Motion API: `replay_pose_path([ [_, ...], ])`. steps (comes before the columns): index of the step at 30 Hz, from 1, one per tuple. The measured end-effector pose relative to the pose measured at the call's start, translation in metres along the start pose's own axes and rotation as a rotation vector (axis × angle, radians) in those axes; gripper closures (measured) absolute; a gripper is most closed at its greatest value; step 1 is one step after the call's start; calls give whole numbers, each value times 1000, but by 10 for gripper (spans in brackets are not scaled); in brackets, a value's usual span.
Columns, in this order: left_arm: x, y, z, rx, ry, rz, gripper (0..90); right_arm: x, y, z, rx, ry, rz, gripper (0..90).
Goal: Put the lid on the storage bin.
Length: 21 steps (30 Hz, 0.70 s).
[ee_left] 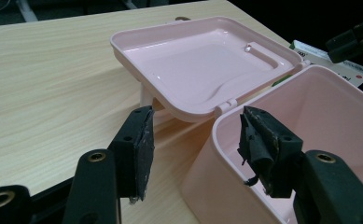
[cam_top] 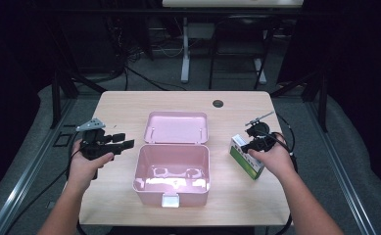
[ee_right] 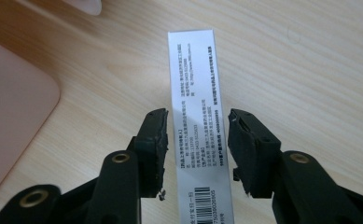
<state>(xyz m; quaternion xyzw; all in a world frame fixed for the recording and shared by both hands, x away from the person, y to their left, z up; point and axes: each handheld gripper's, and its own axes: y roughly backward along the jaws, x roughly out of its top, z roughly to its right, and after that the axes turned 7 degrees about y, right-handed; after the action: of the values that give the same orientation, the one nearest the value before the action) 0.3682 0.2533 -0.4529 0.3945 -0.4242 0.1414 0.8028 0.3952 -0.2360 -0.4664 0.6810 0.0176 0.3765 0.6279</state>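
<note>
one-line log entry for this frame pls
left gripper: open, beside pink box | right gripper: open, straddling carton, gaps both sides | lid: open

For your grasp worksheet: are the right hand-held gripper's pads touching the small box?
Apart. In the right gripper view, the right hand-held gripper straddles the small box, with a strip of table visible between each pad and the box's sides.

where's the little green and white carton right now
In the high view the carton lies on the table's right side, just right of the open pink box, between the right gripper's jaws.
</note>
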Motion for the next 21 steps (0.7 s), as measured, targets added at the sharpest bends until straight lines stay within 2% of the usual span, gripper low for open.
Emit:
replay_pose_path([
  [6, 2, 3, 1, -21, 1, 2, 450, 1, -1, 0, -10, 9, -39, 617],
  [9, 1, 2, 1, -21, 4, 11, 450, 2, -2, 0, -7, 23, -75, 616],
  [13, 1, 2, 0, -19, 6, 12, 450, 4, -1, -1, -4, 40, -98, 620],
  [21, 1, 3, -2, -16, 9, 14, 450, 1, 8, -6, -1, 81, -179, 623],
])
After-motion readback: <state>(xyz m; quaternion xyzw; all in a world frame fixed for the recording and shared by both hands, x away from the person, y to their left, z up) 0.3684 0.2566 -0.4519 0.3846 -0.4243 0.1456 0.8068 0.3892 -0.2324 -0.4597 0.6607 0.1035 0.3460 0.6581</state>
